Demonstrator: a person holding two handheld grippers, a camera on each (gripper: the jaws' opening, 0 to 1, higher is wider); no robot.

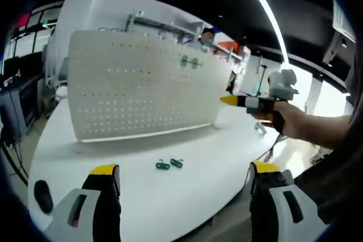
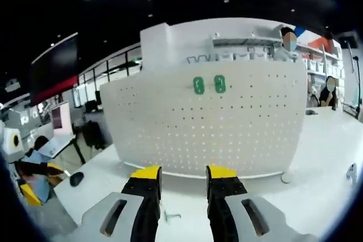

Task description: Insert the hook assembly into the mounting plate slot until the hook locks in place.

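A white pegboard (image 1: 142,89) stands upright on the white table (image 1: 142,196). Two green hooks (image 1: 191,62) hang side by side near its top. Two more green hooks (image 1: 169,164) lie on the table in front of the board. My left gripper (image 1: 185,169) is low over the table's near edge, open wide, with nothing between its jaws. My right gripper (image 1: 229,100), held in a hand, hovers beside the board's right end. In the right gripper view my right gripper (image 2: 184,173) is open and empty, facing the pegboard (image 2: 227,134) below the hung hooks (image 2: 209,84).
A black mouse (image 1: 42,194) lies at the table's left edge, also seen as a mouse (image 2: 76,178) in the right gripper view. A small pale metal piece (image 2: 170,216) lies on the table below my right jaws. Shelving and people are behind the board.
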